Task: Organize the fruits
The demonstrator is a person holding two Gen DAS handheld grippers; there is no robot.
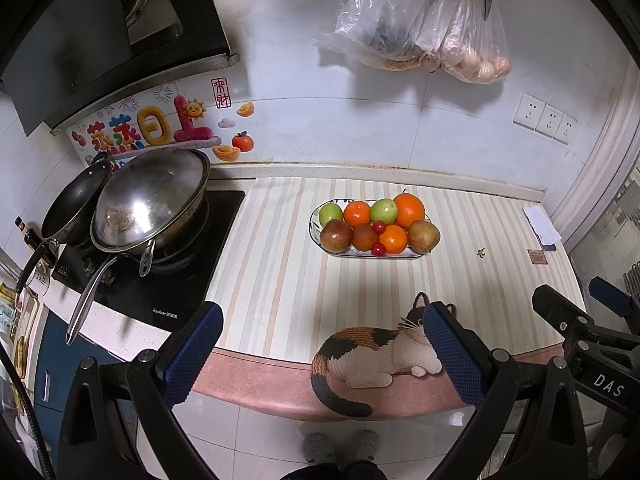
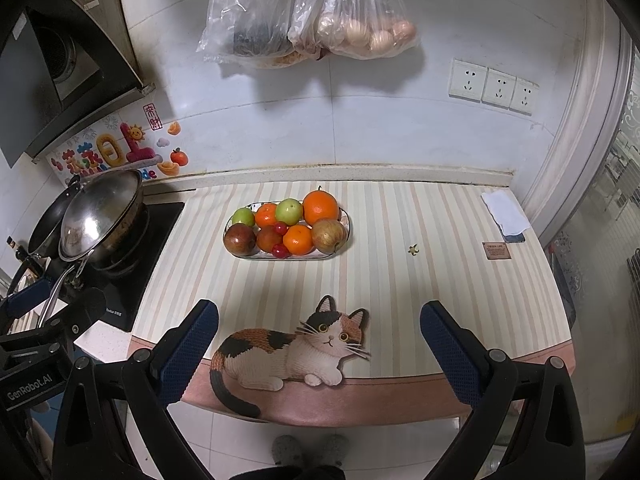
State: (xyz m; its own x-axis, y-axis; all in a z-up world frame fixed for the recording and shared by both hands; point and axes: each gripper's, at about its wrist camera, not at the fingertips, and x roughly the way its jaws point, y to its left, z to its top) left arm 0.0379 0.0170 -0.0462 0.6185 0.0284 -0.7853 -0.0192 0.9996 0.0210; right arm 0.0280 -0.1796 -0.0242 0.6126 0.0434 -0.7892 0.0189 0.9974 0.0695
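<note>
In my left view, my left hand-held gripper (image 1: 322, 354) is wide open, holding nothing. The fruit plate (image 1: 400, 255) sits far back on the tabletop (image 1: 272, 280).

In my right view, my right hand-held gripper (image 2: 320, 352) is wide open too. The big orange (image 2: 320, 208) looks round, firm and rolly, so I'd pinch its sides. The back fruits are partly hidden

White-tiled wall (image 2: 360, 128), striped counter (image 2: 400, 280)

Bare striped mat (image 2: 400, 280) before the fruit plate (image 2: 345, 236), wok (image 2: 102, 216) crowding left, cloth (image 2: 505, 212) far right
</note>
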